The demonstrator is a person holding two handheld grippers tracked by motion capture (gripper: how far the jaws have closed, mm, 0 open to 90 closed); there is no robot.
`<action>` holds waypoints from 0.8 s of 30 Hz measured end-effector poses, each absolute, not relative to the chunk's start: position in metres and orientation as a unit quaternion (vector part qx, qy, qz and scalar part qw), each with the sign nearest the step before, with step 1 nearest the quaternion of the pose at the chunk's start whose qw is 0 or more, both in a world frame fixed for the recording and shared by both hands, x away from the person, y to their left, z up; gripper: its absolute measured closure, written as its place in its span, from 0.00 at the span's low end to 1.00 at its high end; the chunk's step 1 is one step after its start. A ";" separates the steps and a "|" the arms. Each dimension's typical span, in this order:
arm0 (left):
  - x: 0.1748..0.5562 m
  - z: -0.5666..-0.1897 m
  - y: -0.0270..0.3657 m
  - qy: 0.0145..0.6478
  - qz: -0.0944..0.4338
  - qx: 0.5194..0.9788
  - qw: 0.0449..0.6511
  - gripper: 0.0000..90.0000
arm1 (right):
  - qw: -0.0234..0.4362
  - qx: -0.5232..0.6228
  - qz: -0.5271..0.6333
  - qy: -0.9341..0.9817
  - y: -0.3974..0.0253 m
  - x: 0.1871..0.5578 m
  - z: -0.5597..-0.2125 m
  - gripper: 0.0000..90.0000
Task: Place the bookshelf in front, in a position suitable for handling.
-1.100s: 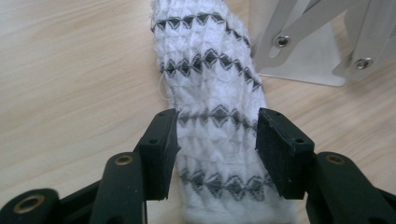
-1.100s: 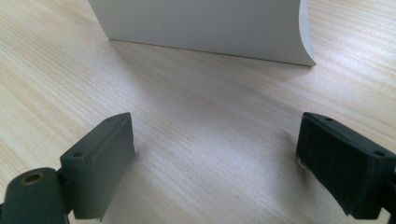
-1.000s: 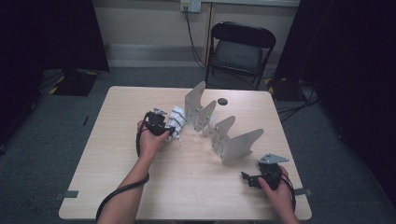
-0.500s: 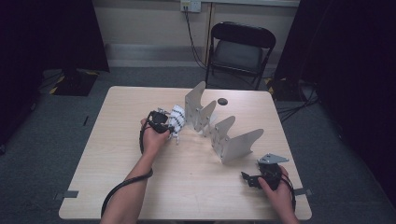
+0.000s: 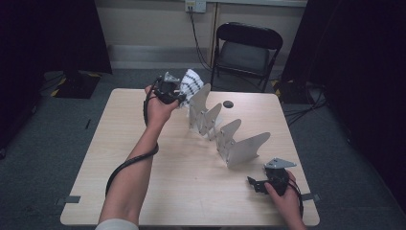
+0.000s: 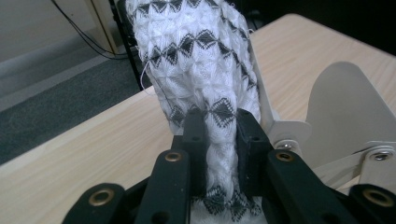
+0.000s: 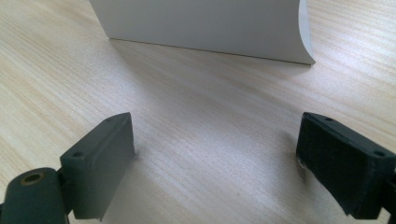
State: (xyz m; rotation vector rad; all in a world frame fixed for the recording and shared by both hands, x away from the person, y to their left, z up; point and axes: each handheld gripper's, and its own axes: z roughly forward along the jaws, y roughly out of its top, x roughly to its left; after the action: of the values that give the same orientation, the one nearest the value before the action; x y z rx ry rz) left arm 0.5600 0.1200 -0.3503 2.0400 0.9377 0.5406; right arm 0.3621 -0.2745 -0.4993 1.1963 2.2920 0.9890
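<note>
Left tool: clamped on a white knitted cloth with black diamond rows, the jaws squeezing a bunched fold between them.
Cloth's place: lifted off the bench, hanging from the left tool near the far end of the zigzag metal rack, beside its first fin.
Right tool: jaws spread wide with nothing between them, resting low on the bench near the rack's closest fin, apart from it.
Handling: soft, light and limp, I judged; it would sag and swing, not slip. The loose knit could snag on a fin's edge. A pinch on a gathered fold, as here, looked a sound hold.
Hard to make out: the cloth's full shape, since it was bunched up; I could not tell whether it touched the fin behind it. A small dark round thing lay past the rack, too small to name.
</note>
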 end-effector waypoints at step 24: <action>0.546 -0.468 0.121 0.406 0.133 0.835 0.348 0.86 | 0.186 0.427 0.350 0.813 -0.275 0.361 -0.499 0.12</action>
State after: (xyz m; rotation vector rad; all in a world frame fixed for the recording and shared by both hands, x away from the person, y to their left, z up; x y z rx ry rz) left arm 0.5459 0.1214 -0.4682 2.1645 1.0531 0.3441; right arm 0.3608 -0.2745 -0.4992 1.2030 2.2892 0.9854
